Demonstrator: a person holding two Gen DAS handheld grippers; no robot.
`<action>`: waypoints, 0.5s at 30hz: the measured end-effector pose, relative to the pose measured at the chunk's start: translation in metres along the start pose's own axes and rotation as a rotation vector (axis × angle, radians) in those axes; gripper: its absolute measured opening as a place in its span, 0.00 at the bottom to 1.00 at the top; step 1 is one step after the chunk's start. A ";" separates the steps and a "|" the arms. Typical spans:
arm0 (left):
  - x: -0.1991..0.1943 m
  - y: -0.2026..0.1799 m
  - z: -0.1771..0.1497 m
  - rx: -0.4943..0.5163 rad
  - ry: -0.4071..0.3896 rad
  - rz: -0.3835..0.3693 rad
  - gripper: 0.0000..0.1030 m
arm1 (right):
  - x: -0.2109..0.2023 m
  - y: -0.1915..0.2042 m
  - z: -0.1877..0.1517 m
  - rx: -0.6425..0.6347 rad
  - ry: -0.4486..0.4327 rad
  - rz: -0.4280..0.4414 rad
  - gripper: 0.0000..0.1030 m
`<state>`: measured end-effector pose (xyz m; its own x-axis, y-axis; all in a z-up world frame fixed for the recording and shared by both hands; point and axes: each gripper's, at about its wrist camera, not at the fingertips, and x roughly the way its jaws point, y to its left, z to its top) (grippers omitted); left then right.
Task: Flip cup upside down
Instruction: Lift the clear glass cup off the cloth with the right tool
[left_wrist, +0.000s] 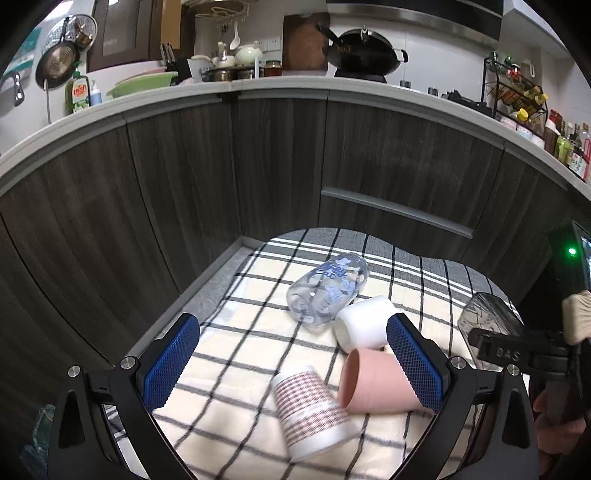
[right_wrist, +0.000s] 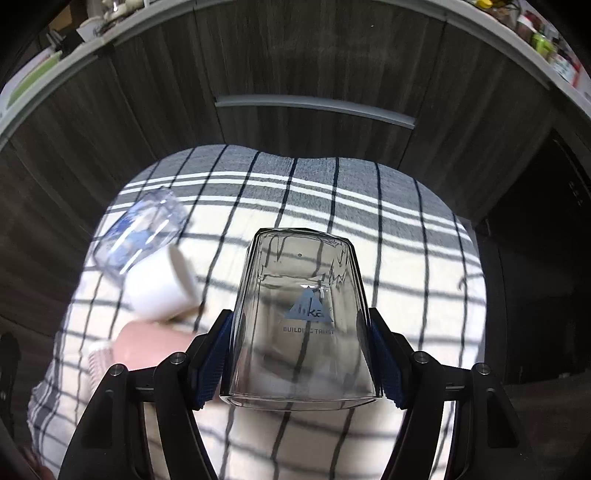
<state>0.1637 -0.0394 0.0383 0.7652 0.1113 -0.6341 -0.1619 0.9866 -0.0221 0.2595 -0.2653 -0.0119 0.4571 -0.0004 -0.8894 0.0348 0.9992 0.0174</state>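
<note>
Right gripper (right_wrist: 301, 354): pinching the clear glass (right_wrist: 301, 314) by its sides, base pointing away, open rim near the camera.
Left gripper (left_wrist: 293, 354): spread wide, holding nothing.
Cloth (right_wrist: 406, 236): checked, beneath the glass.
Left of glass: clear bottle (left_wrist: 327, 290), white cup (left_wrist: 364, 326), pink cup (left_wrist: 373, 382), patterned cup (left_wrist: 312, 410), all on their sides.

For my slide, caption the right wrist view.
Right hand-held gripper holds a clear glass cup base-up over the checked cloth.
</note>
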 end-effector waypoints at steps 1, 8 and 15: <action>-0.007 0.005 -0.003 0.004 -0.006 0.000 1.00 | -0.006 0.001 -0.007 0.005 -0.007 0.000 0.67; -0.045 0.042 -0.030 0.035 -0.031 0.013 1.00 | -0.056 0.022 -0.072 0.037 -0.078 0.001 0.67; -0.071 0.078 -0.066 0.044 -0.036 0.012 1.00 | -0.080 0.054 -0.129 0.019 -0.147 -0.030 0.67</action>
<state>0.0558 0.0219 0.0308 0.7852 0.1265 -0.6062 -0.1439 0.9894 0.0201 0.1101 -0.2061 0.0014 0.5808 -0.0375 -0.8132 0.0664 0.9978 0.0015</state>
